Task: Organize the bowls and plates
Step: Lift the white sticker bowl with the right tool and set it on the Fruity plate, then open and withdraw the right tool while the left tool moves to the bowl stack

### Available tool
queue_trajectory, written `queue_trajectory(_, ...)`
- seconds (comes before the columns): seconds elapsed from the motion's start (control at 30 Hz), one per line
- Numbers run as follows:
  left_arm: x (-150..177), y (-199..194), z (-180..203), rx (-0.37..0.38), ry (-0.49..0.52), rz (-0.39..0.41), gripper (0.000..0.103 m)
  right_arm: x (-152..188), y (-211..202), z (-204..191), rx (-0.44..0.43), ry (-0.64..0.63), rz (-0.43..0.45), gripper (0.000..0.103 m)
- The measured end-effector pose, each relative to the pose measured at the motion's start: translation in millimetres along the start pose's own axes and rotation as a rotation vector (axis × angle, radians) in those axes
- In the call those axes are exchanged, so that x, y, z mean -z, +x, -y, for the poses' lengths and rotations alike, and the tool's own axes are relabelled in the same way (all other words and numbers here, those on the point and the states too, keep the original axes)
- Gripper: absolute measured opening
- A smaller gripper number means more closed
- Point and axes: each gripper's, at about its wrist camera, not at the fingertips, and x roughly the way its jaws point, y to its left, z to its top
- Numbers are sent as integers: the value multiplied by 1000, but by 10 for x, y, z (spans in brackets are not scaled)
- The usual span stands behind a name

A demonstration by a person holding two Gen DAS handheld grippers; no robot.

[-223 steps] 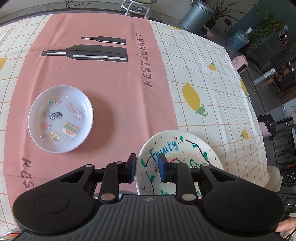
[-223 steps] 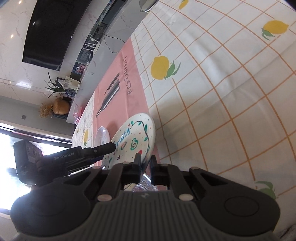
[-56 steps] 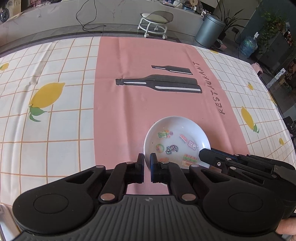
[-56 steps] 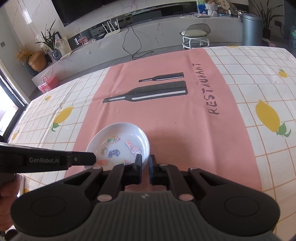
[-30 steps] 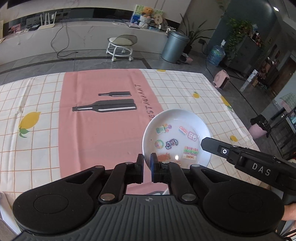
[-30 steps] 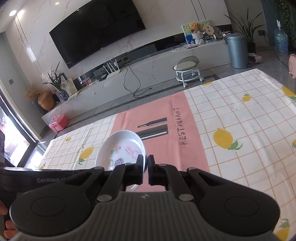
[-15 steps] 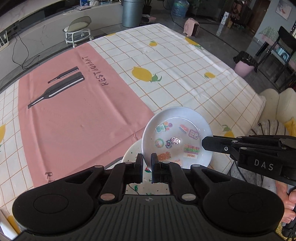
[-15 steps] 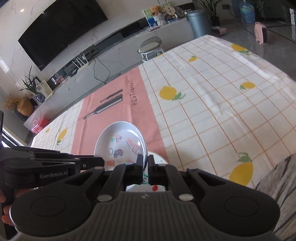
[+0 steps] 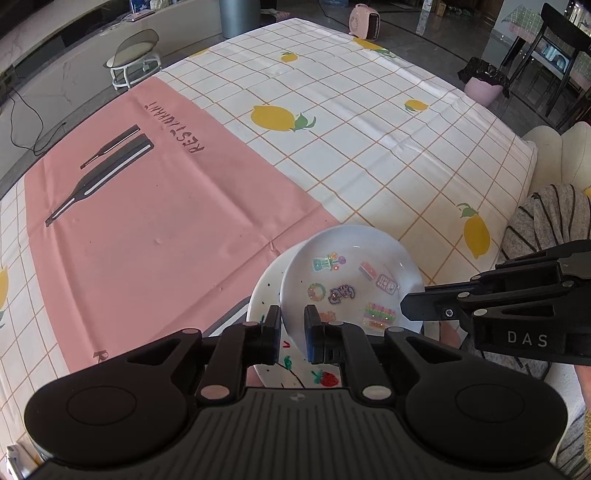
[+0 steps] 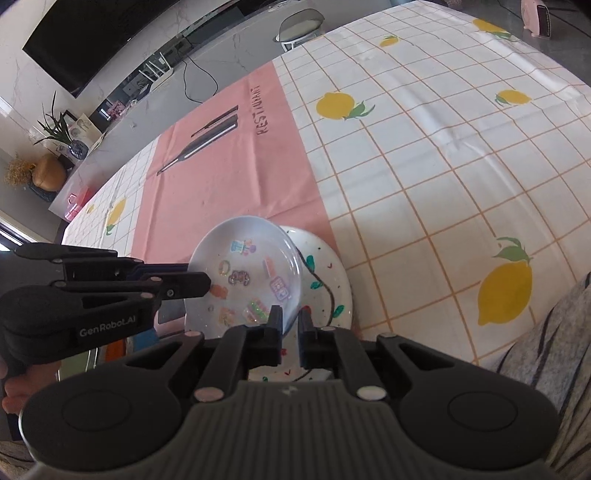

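Observation:
A white bowl [image 9: 351, 273] with colourful stickers inside sits on the painted white plate [image 9: 264, 295] near the table's front edge. My left gripper [image 9: 292, 328] has the bowl's near-left rim between its fingers, and its jaws are opening. From the right side, the right gripper [image 9: 406, 306] reaches the bowl's rim. In the right wrist view the bowl [image 10: 243, 273] overlaps the plate [image 10: 328, 280]. My right gripper [image 10: 290, 325] holds the bowl's near-right rim, jaws opening. The left gripper [image 10: 199, 284] comes in from the left.
A pink placemat [image 9: 155, 221] printed with bottles lies on the lemon-pattern tablecloth [image 9: 369, 140]. The person's grey striped clothing [image 9: 539, 221] is at the table's near right. A stool [image 9: 133, 55] and a grey bin [image 9: 240, 14] stand beyond the far edge.
Both grippers carried the bowl from over the placemat toward the near edge and lowered it onto the painted plate. Both pairs of jaws stand slightly wider than half a second ago.

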Motion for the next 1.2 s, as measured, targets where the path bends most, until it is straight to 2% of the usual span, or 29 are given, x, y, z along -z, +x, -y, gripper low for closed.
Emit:
queue_trajectory(0.13,3,54,30,-11,19,-21,13,32,13,-88,44,-64,-6,8)
queue_trajectory(0.47,22,183,65,-23,46,-67,14,86,90,-166,67,-151,-64,12)
queue_trajectory(0.67,28,201,101,-18,60,-76,14,120,127,-246,125,-220,-67,17)
queue_trajectory(0.8,38,215,126,-26,76,-78,16,137,137,-279,129,-246,-67,25)
queue_trajectory(0.93,38,217,125,-25,81,-81,16,163,148,-328,150,-275,-60,26)
queue_trajectory(1.03,39,213,138,-24,92,-82,26,166,142,-329,144,-272,-57,29)
queue_trajectory(1.07,42,207,155,-26,104,-78,33,166,133,-328,141,-270,-52,29)
queue_trajectory(1.2,44,197,199,-62,123,-69,37,165,113,-338,144,-277,-38,32)
